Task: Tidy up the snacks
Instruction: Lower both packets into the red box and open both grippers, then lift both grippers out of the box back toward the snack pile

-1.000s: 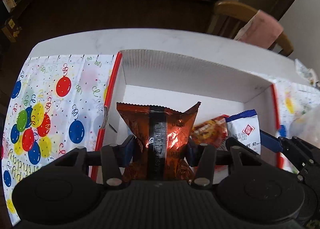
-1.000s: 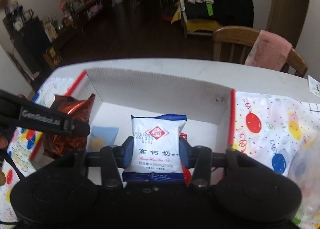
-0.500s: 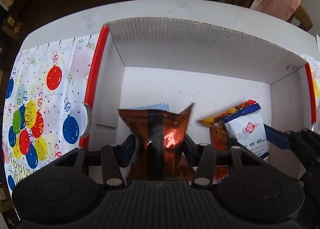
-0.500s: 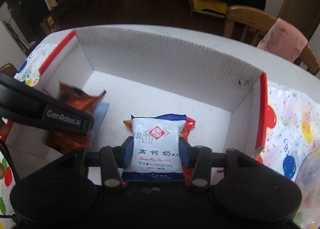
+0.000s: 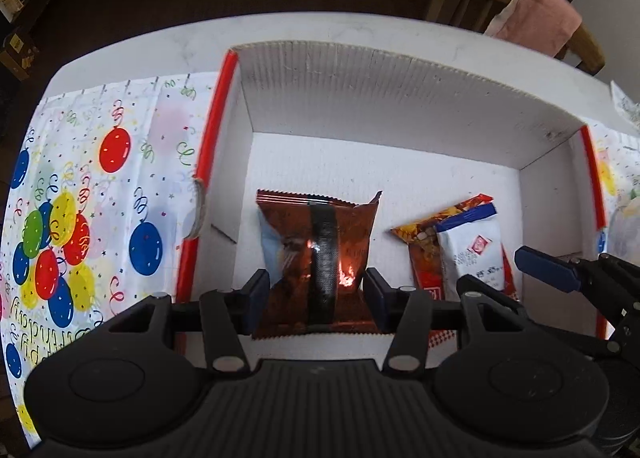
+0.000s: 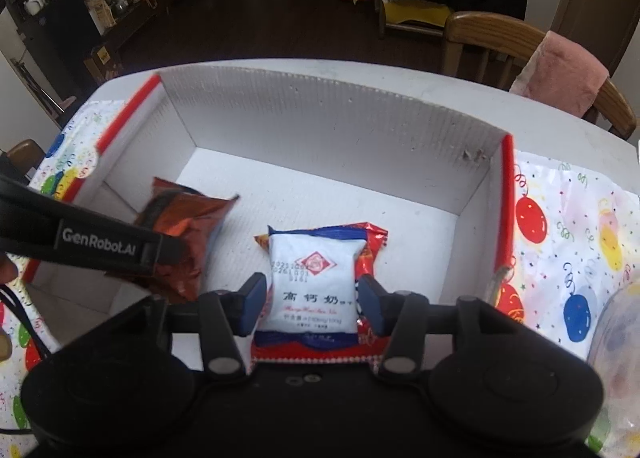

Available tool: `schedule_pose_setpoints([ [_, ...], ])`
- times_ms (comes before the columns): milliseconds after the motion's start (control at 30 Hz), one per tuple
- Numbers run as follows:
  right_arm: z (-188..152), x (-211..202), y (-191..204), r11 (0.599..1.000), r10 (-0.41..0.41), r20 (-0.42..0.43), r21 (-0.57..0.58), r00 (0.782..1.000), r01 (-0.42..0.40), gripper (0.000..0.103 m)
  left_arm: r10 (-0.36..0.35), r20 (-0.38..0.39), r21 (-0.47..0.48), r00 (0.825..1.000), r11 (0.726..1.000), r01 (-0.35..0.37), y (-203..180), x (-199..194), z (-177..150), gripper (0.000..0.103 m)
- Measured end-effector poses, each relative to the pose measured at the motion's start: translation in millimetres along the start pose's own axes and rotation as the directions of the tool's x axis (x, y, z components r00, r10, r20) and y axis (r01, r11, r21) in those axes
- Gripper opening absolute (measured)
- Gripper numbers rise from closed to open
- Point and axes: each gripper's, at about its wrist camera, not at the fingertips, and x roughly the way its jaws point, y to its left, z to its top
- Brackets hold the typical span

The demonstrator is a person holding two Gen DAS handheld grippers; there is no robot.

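A white cardboard box (image 6: 320, 117) with red edges lies open on the table. Inside its left half, my left gripper (image 5: 316, 294) is shut on a brown foil snack packet (image 5: 352, 234), held upright and low over a pale blue packet (image 5: 266, 246). The right wrist view shows that brown packet (image 6: 188, 225) behind the left gripper's finger (image 6: 100, 244). My right gripper (image 6: 312, 304) has its jaws opening around a white and blue packet (image 6: 316, 282). The pads stand just off its sides. It lies on a red packet (image 6: 370, 246) on the box floor.
A balloon-print cloth (image 5: 100, 177) covers the table on both sides of the box. A wooden chair with a pink cloth (image 6: 560, 73) stands behind the table's far right edge. A clear plastic bag (image 6: 616, 338) lies at the right.
My left gripper has sunk into the box with the brown packet. The right pads have spread off the white packet, which now rests on the red one.
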Motion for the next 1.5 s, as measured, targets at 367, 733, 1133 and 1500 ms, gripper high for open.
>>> schedule_pose_setpoints([
  [367,-16,-62,14,1.000,0.032,0.096,-0.004,0.995,-0.031,0.055,-0.076,0.108,0.004,0.991,0.997,0.076,11,-55,-37,0.050],
  [733,-53,-127,38,0.998,0.066,0.201,-0.031,0.977,-0.061,0.061,-0.130,0.220,0.046,0.967,0.991,0.123,26,-115,-95,0.050],
  [1133,-125,-171,58,0.996,0.091,0.280,-0.028,0.956,-0.087,0.069,-0.143,0.341,0.047,0.929,0.990,0.135,59,-153,-185,0.059],
  [1500,-190,-172,71,0.994,0.076,0.269,0.051,0.960,-0.093,0.083,-0.088,0.376,-0.019,0.923,0.995,0.103,81,-145,-266,0.075],
])
